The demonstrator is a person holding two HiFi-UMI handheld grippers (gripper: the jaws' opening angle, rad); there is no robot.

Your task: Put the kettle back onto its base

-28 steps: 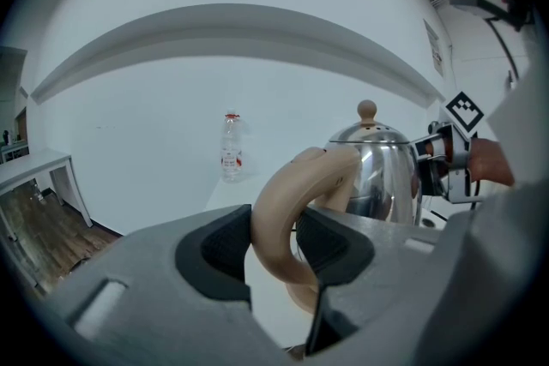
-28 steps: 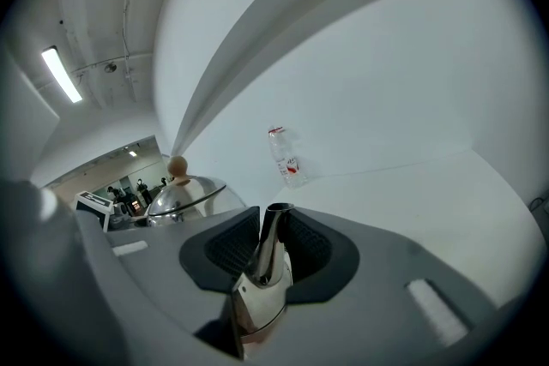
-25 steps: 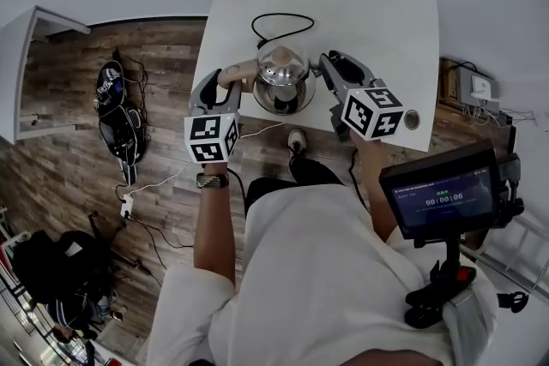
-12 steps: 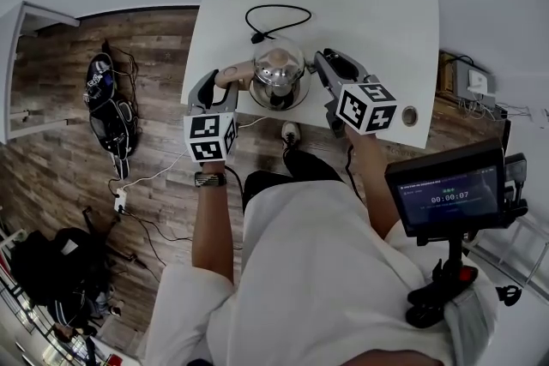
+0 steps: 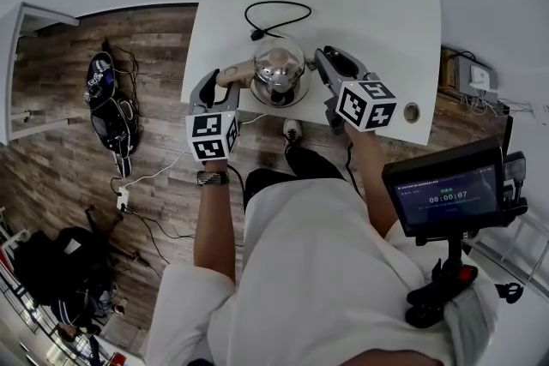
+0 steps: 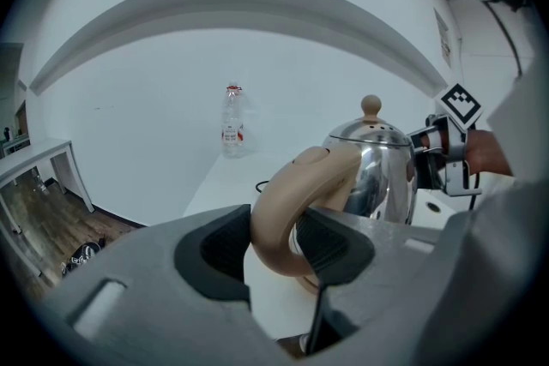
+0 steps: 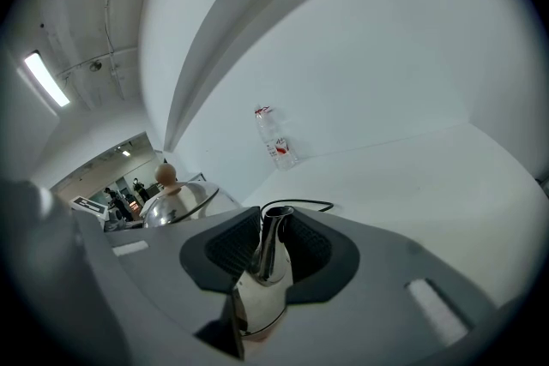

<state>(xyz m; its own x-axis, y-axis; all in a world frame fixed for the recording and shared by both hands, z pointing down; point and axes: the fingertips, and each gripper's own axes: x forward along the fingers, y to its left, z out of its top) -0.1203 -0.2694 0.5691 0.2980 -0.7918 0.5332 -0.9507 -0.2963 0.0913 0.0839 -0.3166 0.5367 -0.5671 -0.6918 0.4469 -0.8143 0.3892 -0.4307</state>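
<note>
A shiny steel kettle with a beige knob hangs low over the front edge of the white table. Its dark round base peeks out under it; whether they touch I cannot tell. My left gripper is shut on the kettle's curved beige handle, which fills the gap between the pads in the left gripper view. My right gripper is shut on the steel spout, and the domed lid shows to its left.
A black power cord loops on the table behind the kettle. A clear bottle stands at the far edge by the wall. A round cable hole sits near the right front corner. A screen on a stand is at my right.
Both grippers have sunk toward the table with the kettle held between them. The grips on handle and spout are the same.
</note>
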